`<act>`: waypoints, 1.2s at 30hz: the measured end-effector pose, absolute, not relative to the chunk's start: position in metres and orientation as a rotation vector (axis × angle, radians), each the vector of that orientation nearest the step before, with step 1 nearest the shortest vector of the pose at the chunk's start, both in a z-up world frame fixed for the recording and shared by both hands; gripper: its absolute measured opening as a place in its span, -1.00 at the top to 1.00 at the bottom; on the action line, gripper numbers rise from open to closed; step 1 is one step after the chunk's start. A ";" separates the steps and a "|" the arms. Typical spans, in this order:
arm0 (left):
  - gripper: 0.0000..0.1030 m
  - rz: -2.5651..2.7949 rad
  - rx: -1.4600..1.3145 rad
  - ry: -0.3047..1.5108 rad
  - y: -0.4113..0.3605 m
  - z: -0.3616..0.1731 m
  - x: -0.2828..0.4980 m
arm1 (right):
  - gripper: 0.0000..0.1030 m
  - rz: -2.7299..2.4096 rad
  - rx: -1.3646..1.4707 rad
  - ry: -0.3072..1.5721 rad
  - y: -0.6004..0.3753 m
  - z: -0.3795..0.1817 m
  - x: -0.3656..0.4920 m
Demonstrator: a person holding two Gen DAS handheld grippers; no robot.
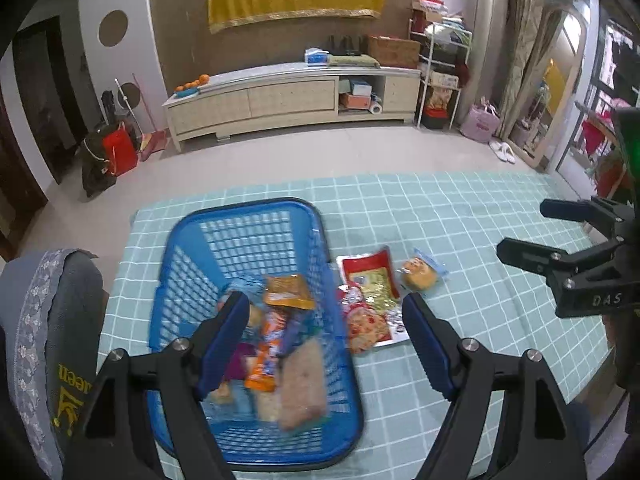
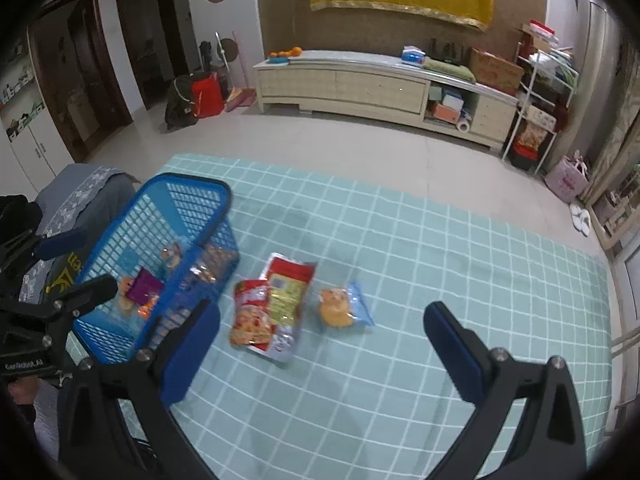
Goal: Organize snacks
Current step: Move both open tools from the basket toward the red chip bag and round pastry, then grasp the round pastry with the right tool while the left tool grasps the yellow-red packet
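Inside blue basket (image 1: pixel 244 216), mixed snack packets (image 1: pixel 272 340); three packets (image 2: pixel 276 304) beside it

My left gripper (image 1: pixel 324 336) hangs over the blue basket (image 1: pixel 192 256), jaws apart with nothing between them. I see packets piled in the basket: an orange pouch (image 1: pixel 286 290), an orange-and-white wrapper (image 1: pixel 268 354) and a pale pink pack (image 1: pixel 302 388). Just right of the basket, on the checked cloth (image 1: pixel 460 216), lie a red-and-yellow packet (image 1: pixel 370 274), a red snack bag (image 1: pixel 366 326) touching it, and a small bun (image 1: pixel 420 276) in clear wrap. My right gripper (image 1: pixel 520 228) shows at the right edge, jaws apart and empty. A grey chair back (image 1: pixel 48 320) stands at left.
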State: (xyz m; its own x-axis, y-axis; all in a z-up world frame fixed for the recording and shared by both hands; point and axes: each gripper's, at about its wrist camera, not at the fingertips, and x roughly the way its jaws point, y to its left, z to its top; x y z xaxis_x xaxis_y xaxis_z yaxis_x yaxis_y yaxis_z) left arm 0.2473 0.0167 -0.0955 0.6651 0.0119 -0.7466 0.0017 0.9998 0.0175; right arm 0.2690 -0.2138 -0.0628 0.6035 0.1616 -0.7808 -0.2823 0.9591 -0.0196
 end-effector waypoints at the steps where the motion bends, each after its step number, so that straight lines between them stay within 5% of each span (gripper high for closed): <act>1: -0.50 0.008 0.020 0.837 0.011 -0.096 0.247 | -0.99 0.267 -0.145 0.881 -0.219 -0.065 0.269; 8: -0.50 -0.021 -0.017 0.813 -0.023 -0.116 0.250 | -0.98 0.313 -0.181 0.914 -0.252 -0.100 0.276; 12: -0.44 -0.012 -0.043 0.843 -0.037 -0.138 0.259 | -0.73 0.369 -0.155 0.929 -0.264 -0.121 0.279; 20: 0.11 0.075 -0.104 0.946 -0.051 -0.192 0.280 | -0.72 0.456 -0.217 0.973 -0.263 -0.166 0.298; 36: 0.12 0.113 -0.094 0.991 -0.064 -0.222 0.295 | -0.70 0.511 -0.265 1.029 -0.234 -0.224 0.343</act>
State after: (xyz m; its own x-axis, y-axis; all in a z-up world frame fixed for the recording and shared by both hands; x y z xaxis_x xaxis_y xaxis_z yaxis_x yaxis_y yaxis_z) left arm 0.2949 -0.0642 -0.2221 0.5427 0.0525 -0.8383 -0.1378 0.9901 -0.0272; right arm 0.3434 -0.2341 -0.2241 0.4126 0.2795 -0.8670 -0.5217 0.8527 0.0266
